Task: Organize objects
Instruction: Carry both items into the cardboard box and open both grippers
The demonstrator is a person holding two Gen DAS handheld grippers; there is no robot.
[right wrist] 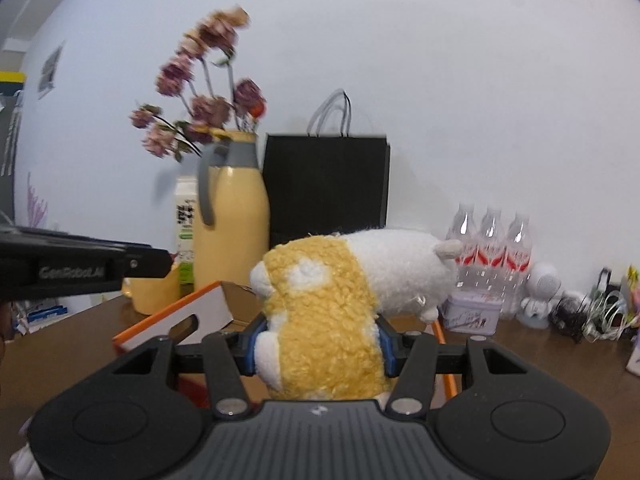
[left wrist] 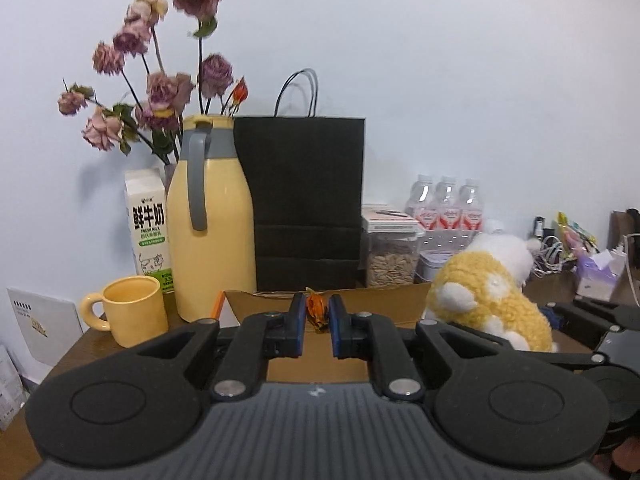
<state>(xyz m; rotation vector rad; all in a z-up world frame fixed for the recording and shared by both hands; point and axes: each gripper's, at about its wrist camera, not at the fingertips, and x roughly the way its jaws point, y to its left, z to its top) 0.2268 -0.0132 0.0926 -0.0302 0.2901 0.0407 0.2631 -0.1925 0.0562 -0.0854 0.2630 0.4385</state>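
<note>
My left gripper (left wrist: 317,314) is shut on a small orange dried flower (left wrist: 316,309) and holds it over an open cardboard box (left wrist: 280,305). My right gripper (right wrist: 320,338) is shut on a yellow and white plush toy (right wrist: 324,312) and holds it above the same box (right wrist: 180,320), whose flap is white with an orange edge. The plush also shows at the right of the left wrist view (left wrist: 488,292). The left gripper's side shows at the left of the right wrist view (right wrist: 80,270).
On the brown table (left wrist: 76,356) stand a yellow mug (left wrist: 132,310), a yellow thermos jug (left wrist: 212,220), a milk carton (left wrist: 148,224), dried roses (left wrist: 160,84), a black paper bag (left wrist: 308,204), a seed jar (left wrist: 390,254), water bottles (left wrist: 446,204), a small tin (right wrist: 472,314) and cables (right wrist: 592,312).
</note>
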